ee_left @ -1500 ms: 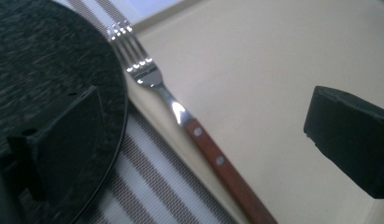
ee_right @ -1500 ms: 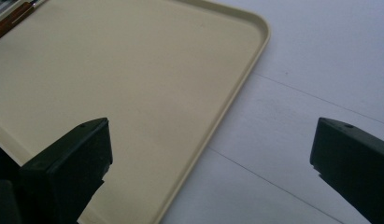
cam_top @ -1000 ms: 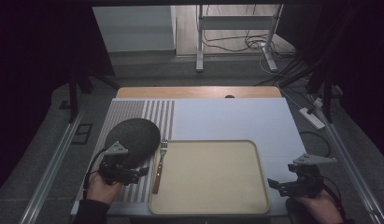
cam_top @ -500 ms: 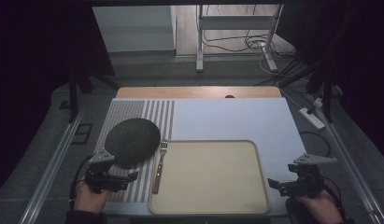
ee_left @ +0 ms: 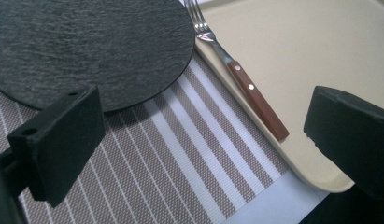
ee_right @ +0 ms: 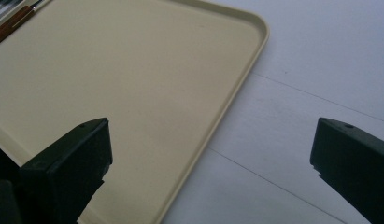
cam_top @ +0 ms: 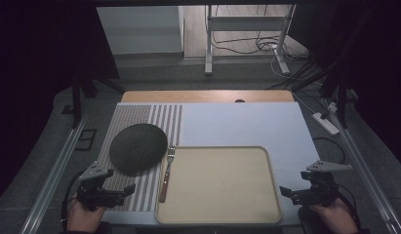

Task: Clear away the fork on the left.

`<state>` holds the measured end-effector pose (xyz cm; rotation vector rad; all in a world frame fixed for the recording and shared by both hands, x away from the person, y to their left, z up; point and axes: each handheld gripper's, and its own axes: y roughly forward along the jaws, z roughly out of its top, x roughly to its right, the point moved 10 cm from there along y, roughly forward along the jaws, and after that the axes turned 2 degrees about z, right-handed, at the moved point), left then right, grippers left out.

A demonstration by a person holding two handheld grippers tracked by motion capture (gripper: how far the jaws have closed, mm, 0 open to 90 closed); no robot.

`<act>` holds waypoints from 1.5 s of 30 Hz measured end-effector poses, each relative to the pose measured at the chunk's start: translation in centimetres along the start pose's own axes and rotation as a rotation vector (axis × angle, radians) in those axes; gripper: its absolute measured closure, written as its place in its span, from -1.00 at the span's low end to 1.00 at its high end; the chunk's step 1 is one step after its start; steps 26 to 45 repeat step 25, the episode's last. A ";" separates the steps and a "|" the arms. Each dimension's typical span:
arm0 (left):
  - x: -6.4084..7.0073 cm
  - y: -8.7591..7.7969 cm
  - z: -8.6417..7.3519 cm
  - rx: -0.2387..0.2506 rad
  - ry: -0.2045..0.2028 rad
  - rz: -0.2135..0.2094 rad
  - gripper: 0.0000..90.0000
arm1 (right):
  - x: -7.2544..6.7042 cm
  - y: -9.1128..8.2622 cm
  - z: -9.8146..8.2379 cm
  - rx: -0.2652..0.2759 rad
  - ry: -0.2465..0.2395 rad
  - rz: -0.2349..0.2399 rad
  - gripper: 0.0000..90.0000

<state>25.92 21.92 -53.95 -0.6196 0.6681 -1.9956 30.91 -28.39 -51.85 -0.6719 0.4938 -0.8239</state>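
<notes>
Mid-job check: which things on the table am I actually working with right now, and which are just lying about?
In play:
- dark round plate, nearest the open left gripper
- fork, beside it
- striped placemat underneath

Lying about:
- beige tray, empty
- open right gripper, idle at the tray's far side

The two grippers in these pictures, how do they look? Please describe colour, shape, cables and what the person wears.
Both the left gripper and the right gripper are black, each with two blocky, flat-faced jaws that have a small hole near the tip. A grey three-cornered plate sits on top of each. A dark cable trails from each toward the table's side. The sleeves look dark, but the light is too dim to tell more.
</notes>
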 end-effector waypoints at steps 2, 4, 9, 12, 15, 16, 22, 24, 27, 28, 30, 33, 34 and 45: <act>-0.1 -0.2 -0.2 0.001 -0.003 0.006 -1.00 | 0.0 0.0 0.0 -0.001 -0.001 -0.001 -1.00; -0.2 -0.5 -0.4 0.003 -0.003 0.012 -1.00 | 0.0 0.0 0.0 -0.001 0.000 -0.002 -1.00; -0.4 -0.9 -0.9 0.005 -0.010 0.022 -1.00 | 0.0 0.0 0.0 -0.004 -0.001 -0.003 -1.00; -0.6 -1.1 -1.4 -0.004 -0.012 0.035 -1.00 | 0.0 0.0 0.0 -0.004 -0.002 -0.005 -1.00; -0.7 -1.3 -1.7 -0.013 -0.015 0.044 -1.00 | 0.0 0.0 0.0 -0.005 -0.002 -0.006 -1.00; -0.7 -1.3 -1.8 -0.014 -0.015 0.047 -1.00 | 0.0 0.1 0.0 -0.006 -0.002 -0.006 -1.00; -0.8 -1.3 -2.1 -0.035 -0.022 0.051 -1.00 | 0.0 0.1 -0.1 -0.009 -0.003 -0.008 -1.00; -0.8 -1.2 -2.1 -0.040 -0.025 0.048 -1.00 | 0.0 0.1 -0.1 -0.010 -0.004 -0.008 -1.00; -0.8 -1.2 -2.1 -0.039 -0.026 0.047 -1.00 | 0.0 0.1 -0.1 -0.010 -0.005 -0.008 -1.00; -0.8 -1.2 -2.1 -0.039 -0.026 0.047 -1.00 | 0.0 0.1 -0.1 -0.010 -0.005 -0.008 -1.00; -0.8 -1.2 -2.1 -0.039 -0.026 0.047 -1.00 | 0.0 0.1 -0.1 -0.010 -0.005 -0.008 -1.00; -0.8 -1.2 -2.1 -0.039 -0.026 0.047 -1.00 | 0.0 0.1 -0.1 -0.010 -0.005 -0.008 -1.00; -0.8 -1.2 -2.1 -0.039 -0.026 0.047 -1.00 | 0.0 0.1 -0.1 -0.010 -0.005 -0.008 -1.00; -0.8 -1.2 -2.1 -0.039 -0.026 0.047 -1.00 | 0.0 0.1 -0.1 -0.010 -0.005 -0.008 -1.00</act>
